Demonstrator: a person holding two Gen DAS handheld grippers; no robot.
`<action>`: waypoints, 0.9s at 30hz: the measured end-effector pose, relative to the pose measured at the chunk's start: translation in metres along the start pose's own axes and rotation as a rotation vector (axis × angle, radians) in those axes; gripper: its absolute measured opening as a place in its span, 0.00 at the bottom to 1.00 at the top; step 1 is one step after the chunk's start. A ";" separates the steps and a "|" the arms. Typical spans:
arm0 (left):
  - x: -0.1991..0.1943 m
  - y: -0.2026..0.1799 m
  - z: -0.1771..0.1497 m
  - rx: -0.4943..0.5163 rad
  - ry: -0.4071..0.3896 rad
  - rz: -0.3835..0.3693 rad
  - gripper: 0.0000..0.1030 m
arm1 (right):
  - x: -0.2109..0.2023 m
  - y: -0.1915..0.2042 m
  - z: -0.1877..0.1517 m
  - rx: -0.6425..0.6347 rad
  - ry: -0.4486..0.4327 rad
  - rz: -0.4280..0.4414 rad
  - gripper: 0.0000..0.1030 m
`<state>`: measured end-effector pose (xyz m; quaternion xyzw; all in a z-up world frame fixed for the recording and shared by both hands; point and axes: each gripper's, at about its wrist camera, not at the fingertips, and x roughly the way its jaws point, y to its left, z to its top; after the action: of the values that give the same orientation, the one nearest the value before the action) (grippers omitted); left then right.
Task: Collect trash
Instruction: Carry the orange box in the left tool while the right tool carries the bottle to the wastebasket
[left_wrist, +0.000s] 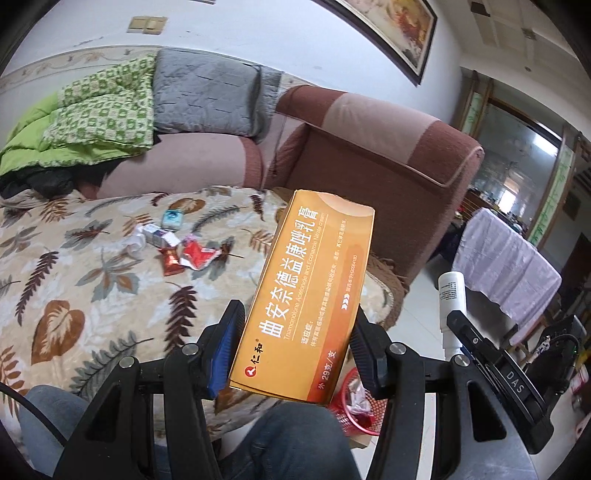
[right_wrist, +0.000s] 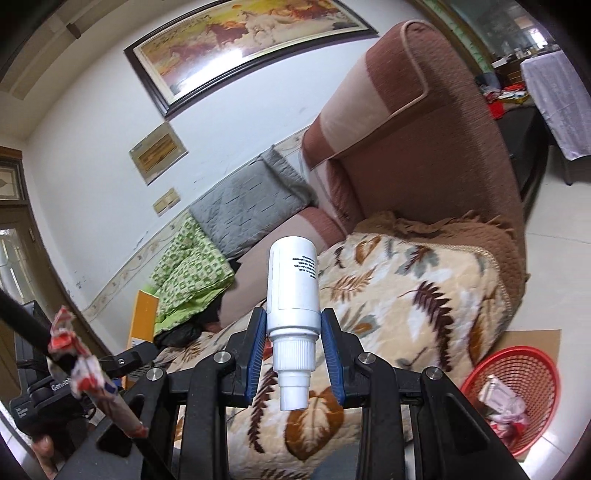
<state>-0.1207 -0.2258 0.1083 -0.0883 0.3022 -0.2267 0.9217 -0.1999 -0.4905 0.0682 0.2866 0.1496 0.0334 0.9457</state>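
Surroundings noted around you: a furnished living room.

You face a brown and pink sofa (left_wrist: 369, 147) whose seat is covered by a leaf-patterned blanket (left_wrist: 92, 295). On the far cushions lie a grey quilted pad (left_wrist: 207, 96) and, beside it, a green patterned quilt (left_wrist: 99, 110). A framed horse painting (right_wrist: 236, 40) hangs on the white wall (right_wrist: 92, 122) above. To your right stands furniture draped in a pale lilac cloth (left_wrist: 506, 266), on a light tiled floor (right_wrist: 561, 258).

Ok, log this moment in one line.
left tool: shut on orange box | right tool: shut on white bottle | red basket: holds wrappers
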 end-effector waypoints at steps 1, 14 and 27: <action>0.002 -0.005 -0.001 0.004 0.008 -0.014 0.53 | -0.004 -0.004 0.001 0.005 -0.005 -0.010 0.32; 0.027 -0.079 -0.003 0.127 0.086 -0.157 0.53 | -0.056 -0.048 0.015 0.041 -0.076 -0.147 0.32; 0.088 -0.140 -0.017 0.225 0.230 -0.265 0.53 | -0.065 -0.089 0.010 0.107 -0.042 -0.292 0.32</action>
<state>-0.1193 -0.3908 0.0910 0.0026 0.3639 -0.3866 0.8474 -0.2613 -0.5795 0.0441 0.3125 0.1715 -0.1186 0.9268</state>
